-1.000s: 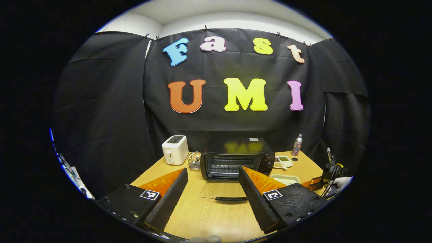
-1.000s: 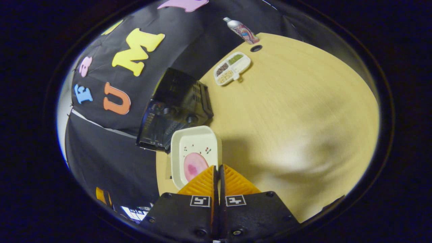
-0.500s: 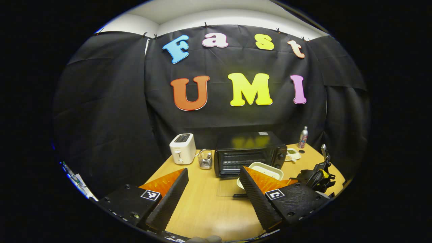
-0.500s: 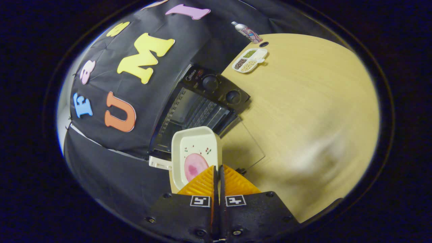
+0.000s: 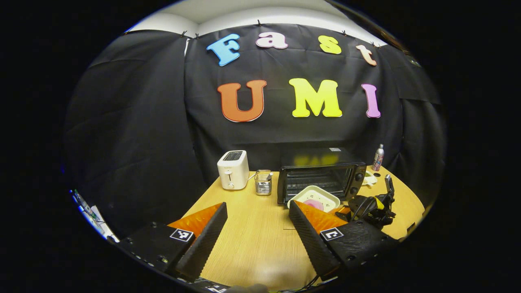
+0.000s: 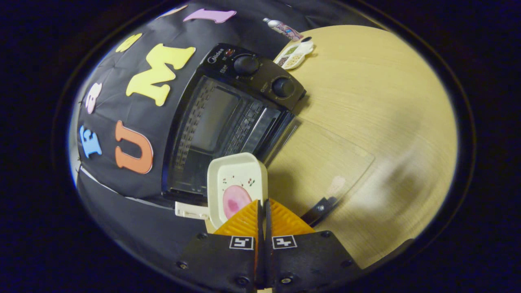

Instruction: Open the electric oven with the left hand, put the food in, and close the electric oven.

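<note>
Right gripper [image 6: 263, 205]: its two orange fingers are pressed together on the near rim of the tray; in the left gripper view it shows as a dark body with cables [image 5: 368, 205] at the right, just behind the tray.
Left gripper [image 5: 256, 228]: fingers spread wide with nothing between them, held over the near part of the table and looking toward the oven.
Tray [image 6: 237, 187]: white, rectangular with rounded corners, held clear of the table; its long axis runs straight away from the right gripper, the far short end pointing at the oven's open mouth.
Food [image 6: 234, 200]: a round pink slice lying flat in the near half of the tray; in the left gripper view it shows as a pink spot [image 5: 314, 203] at the tray's middle.
Oven [image 6: 228, 118]: black, door down, dark cavity with wire rack open toward the tray; two knobs on its right-hand panel.
Oven door [image 6: 321, 156]: glass, lying flat on the table in front of the oven, its dark handle at the near edge, just right of the gripper's fingers.
Table [image 5: 252, 240]: light wood.
Toaster [image 5: 233, 169]: white, far left of the oven.
Wire holder [image 5: 263, 182]: between toaster and oven.
Divided dish [image 6: 294, 54]: far right of the oven, beside a bottle [image 6: 281, 27].
</note>
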Available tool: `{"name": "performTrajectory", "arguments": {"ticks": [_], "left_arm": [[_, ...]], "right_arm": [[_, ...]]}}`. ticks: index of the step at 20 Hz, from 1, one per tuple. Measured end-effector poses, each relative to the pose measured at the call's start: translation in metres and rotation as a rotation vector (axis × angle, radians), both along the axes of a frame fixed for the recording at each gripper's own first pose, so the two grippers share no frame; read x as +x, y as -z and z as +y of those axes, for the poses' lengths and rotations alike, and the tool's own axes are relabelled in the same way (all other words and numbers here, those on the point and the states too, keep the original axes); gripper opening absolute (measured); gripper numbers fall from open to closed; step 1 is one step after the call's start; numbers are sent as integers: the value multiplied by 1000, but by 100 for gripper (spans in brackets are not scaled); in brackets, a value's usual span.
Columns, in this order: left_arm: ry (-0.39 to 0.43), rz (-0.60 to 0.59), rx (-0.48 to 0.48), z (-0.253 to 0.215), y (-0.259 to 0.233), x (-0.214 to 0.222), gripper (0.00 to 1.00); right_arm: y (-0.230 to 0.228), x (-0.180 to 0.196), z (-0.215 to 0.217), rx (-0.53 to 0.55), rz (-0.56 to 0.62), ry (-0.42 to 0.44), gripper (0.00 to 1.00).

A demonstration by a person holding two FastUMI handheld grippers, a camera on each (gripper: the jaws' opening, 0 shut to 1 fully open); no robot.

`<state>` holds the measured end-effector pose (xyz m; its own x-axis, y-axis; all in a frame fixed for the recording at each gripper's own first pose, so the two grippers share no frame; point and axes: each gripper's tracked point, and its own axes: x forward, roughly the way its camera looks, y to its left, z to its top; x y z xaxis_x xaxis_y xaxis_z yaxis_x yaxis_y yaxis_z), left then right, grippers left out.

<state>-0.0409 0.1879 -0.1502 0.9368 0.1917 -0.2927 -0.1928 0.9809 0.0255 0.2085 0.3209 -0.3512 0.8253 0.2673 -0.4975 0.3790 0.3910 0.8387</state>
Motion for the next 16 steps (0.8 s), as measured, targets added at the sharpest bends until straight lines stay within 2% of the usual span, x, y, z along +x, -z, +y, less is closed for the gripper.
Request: {"name": "performTrajectory", "arguments": {"ticks": [1,3,5,6,7,8,9,11,13,14,15,16], "left_arm": [[-5,2,-7,3,3,1,98],[-12,-3,-16,6,4,3,97],[-17,2,-14,8,8,5,97],[-20,5,-16,8,9,6,97],[-23,8,-23,8,11,7,97],[-25,8,-29,7,11,9,97],[-28,11,-34,6,12,9,97],[-29,16,-39,2,15,11,97],[-33,17,-42,-1,15,14,97],[-36,21,-44,-1,16,15,98],[-38,22,-46,-2,16,16,97],[-40,20,-50,-3,14,17,97]], "right_arm": [[-2,10,-3,0,-3,10,4],[-11,34,-12,-9,-32,34,0],[-20,55,-23,-24,-63,57,0],[-25,65,-28,-29,-80,69,4],[-30,78,-33,-27,-98,78,1],[-33,88,-36,-25,-115,82,5],[-35,97,-36,-20,-133,83,2],[-36,110,-37,-20,-157,70,8],[-39,120,-34,-14,-196,51,7],[-41,116,-38,-22,-201,47,17],[-41,114,-40,-37,-195,40,24],[-43,109,-43,-56,-191,29,38]]}}
